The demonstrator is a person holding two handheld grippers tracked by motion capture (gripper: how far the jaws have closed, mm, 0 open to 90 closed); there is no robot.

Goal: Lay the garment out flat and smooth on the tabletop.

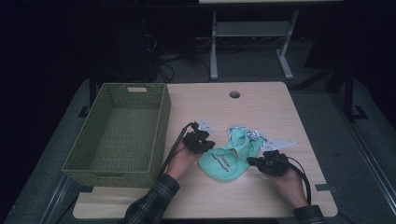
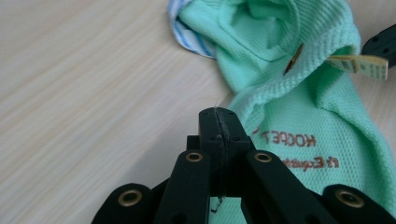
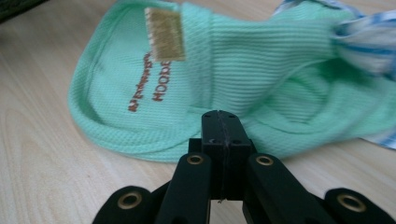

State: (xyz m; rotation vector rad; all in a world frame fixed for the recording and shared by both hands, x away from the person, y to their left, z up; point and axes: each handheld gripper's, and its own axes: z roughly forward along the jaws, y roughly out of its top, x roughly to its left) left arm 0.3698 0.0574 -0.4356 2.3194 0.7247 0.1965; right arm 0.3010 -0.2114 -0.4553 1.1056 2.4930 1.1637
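Note:
A mint-green baby bib [image 1: 229, 158] with brown lettering lies crumpled on the wooden table [image 1: 261, 107], with a blue-striped white cloth [image 2: 187, 37] at its far end. My left gripper [image 1: 208, 145] is at the bib's left edge, jaws pressed together, tips [image 2: 219, 115] just touching the fabric's rim [image 2: 303, 107]. My right gripper [image 1: 252, 161] is at the bib's right side, also shut, its tips [image 3: 219, 116] over the near hem [image 3: 261, 60]. I see no cloth pinched in either one. A tan velcro tab [image 3: 164, 32] sticks up from the bib.
A green woven basket [image 1: 159, 126] stands on the table's left part, close to my left hand. White tags [image 1: 280, 142] lie beyond the bib. A cable hole [image 1: 234, 94] is near the far edge. A desk frame stands on the floor behind.

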